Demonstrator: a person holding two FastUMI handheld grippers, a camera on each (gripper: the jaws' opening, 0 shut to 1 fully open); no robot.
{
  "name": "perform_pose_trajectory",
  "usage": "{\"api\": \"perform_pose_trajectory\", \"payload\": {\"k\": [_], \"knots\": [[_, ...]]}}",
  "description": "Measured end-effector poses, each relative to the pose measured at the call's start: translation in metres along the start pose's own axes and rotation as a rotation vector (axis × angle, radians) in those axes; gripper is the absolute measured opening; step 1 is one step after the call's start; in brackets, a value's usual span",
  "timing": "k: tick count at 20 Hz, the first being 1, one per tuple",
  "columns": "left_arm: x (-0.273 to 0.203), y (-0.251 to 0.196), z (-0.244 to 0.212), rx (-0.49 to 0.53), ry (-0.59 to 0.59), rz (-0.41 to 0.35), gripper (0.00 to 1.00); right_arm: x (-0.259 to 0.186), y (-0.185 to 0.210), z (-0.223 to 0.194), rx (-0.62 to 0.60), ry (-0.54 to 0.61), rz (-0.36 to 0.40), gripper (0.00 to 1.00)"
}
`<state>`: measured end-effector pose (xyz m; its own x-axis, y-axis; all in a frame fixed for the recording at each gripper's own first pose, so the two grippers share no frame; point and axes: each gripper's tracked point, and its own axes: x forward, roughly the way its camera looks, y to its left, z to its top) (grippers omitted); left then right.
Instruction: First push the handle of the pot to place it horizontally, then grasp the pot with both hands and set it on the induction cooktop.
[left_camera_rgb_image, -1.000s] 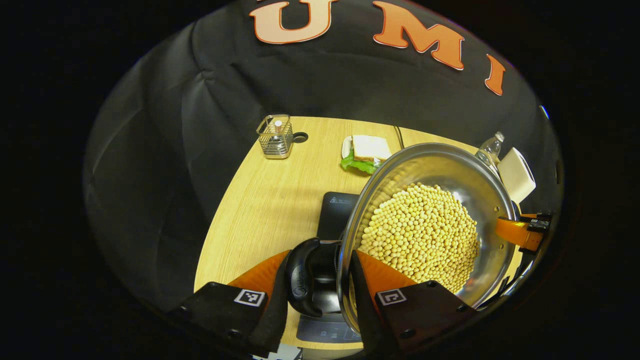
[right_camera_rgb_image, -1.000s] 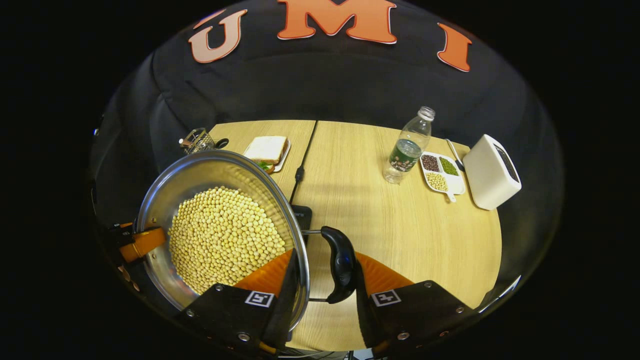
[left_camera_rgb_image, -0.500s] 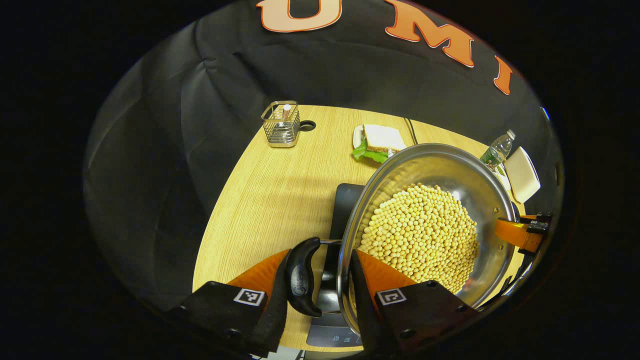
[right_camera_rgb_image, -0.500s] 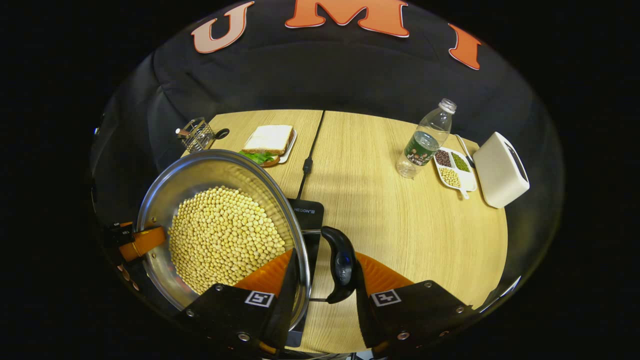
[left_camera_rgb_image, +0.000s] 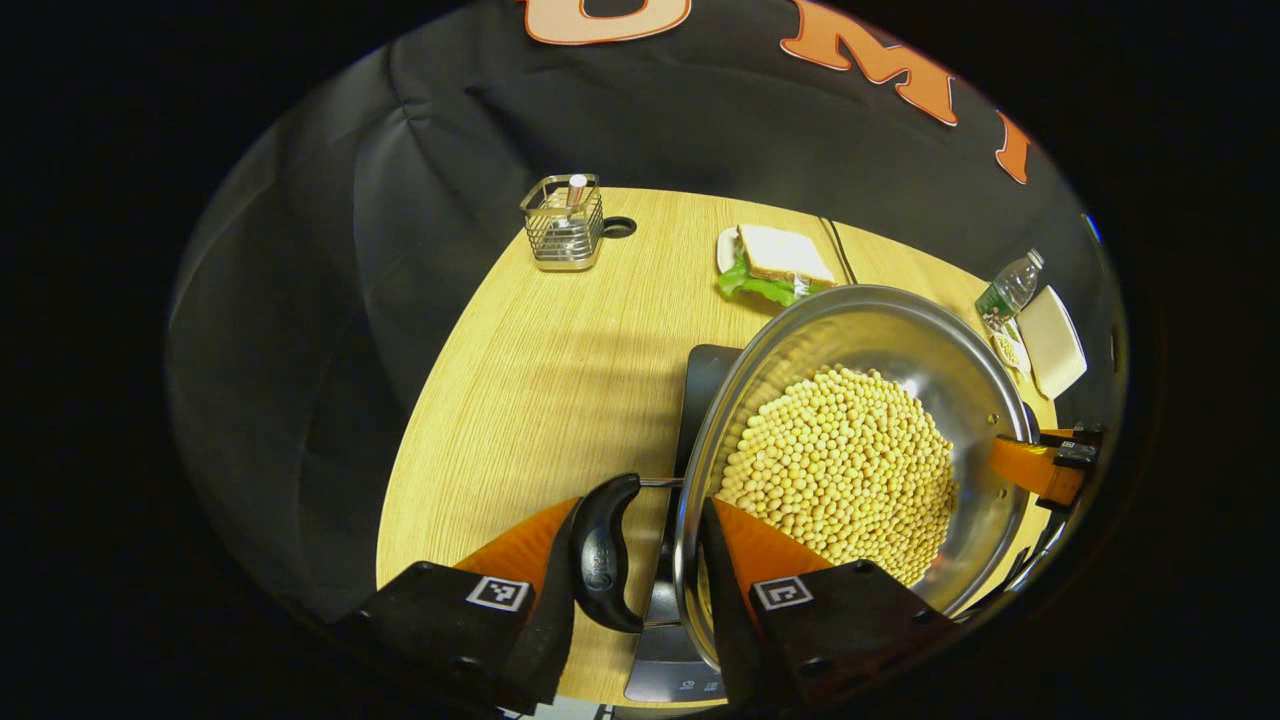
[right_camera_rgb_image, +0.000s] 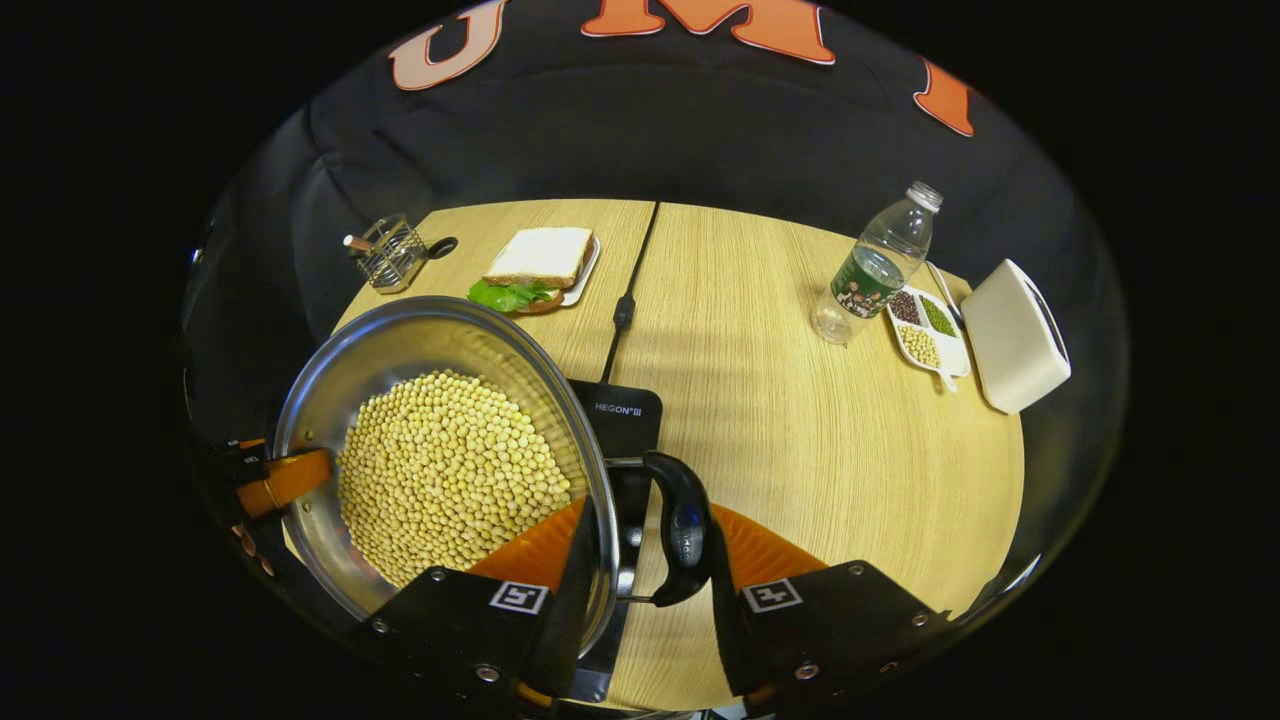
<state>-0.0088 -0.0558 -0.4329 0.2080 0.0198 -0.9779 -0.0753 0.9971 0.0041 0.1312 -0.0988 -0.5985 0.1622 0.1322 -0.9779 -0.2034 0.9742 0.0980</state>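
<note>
Above the tabletop, the pot hangs between the two tools, full of pale beans. In the left gripper view, the left tool is clamped across the pot's left side: one finger presses the outside of the black handle, the other reaches over the rim into the pot. In the right gripper view, the right tool grips the opposite side the same way, one finger inside the rim, the other against the black handle there. Each view also catches the other tool at the pot's far rim.

The cooktop lies flat under the pot, its dark corner and edge showing past the rim; whether the pot's base touches it cannot be told. Its cable runs toward the wall.

At the far edge stand a wire basket and a sandwich on a small plate. To the right are a bottle, a divided dish of beans, and a white box.
</note>
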Motion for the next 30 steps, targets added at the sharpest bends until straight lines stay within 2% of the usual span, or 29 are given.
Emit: {"api": "perform_pose_trajectory", "payload": {"k": [8, 12, 14, 15, 16, 17, 21, 22, 23, 24, 25, 27, 30], "knots": [[-0.003, -0.001, 0.005, 0.022, 0.001, 0.003, 0.67, -0.001, -0.003, 0.003, 0.035, 0.013, 0.013, 0.57], [-0.001, 0.001, 0.004, 0.034, -0.014, 0.017, 0.74, 0.0, 0.004, 0.0, 0.021, 0.009, 0.027, 0.66], [-0.006, 0.003, 0.012, 0.059, -0.046, 0.037, 0.79, -0.006, 0.008, 0.003, 0.014, -0.009, 0.048, 0.75], [-0.011, 0.003, 0.02, 0.064, -0.074, 0.043, 0.78, -0.011, 0.008, 0.007, 0.017, -0.02, 0.064, 0.83], [-0.018, 0.005, 0.028, 0.08, -0.107, 0.058, 0.76, -0.016, 0.009, 0.011, 0.023, -0.034, 0.086, 0.86], [-0.028, 0.006, 0.037, 0.1, -0.143, 0.066, 0.87, -0.02, 0.008, 0.015, 0.036, -0.055, 0.102, 0.89], [-0.099, 0.017, 0.081, 0.15, -0.345, 0.124, 0.85, -0.056, -0.014, 0.04, 0.064, -0.195, 0.109, 0.94], [-0.129, 0.014, 0.097, 0.15, -0.41, 0.128, 0.91, -0.072, -0.019, 0.048, 0.064, -0.247, 0.119, 0.94], [-0.156, 0.012, 0.112, 0.15, -0.487, 0.132, 0.92, -0.088, -0.026, 0.056, 0.065, -0.298, 0.117, 0.94], [-0.18, 0.007, 0.122, 0.157, -0.561, 0.133, 0.85, -0.103, -0.033, 0.063, 0.068, -0.355, 0.108, 0.94], [-0.203, 0.005, 0.131, 0.159, -0.634, 0.142, 0.92, -0.119, -0.041, 0.071, 0.073, -0.417, 0.095, 0.94], [-0.239, -0.007, 0.142, 0.159, -0.774, 0.148, 0.91, -0.162, -0.057, 0.085, 0.086, -0.552, 0.071, 0.94], [-0.288, -0.023, 0.149, 0.124, -0.924, 0.114, 0.91, -0.229, -0.079, 0.096, 0.079, -0.738, 0.025, 0.93]]}}
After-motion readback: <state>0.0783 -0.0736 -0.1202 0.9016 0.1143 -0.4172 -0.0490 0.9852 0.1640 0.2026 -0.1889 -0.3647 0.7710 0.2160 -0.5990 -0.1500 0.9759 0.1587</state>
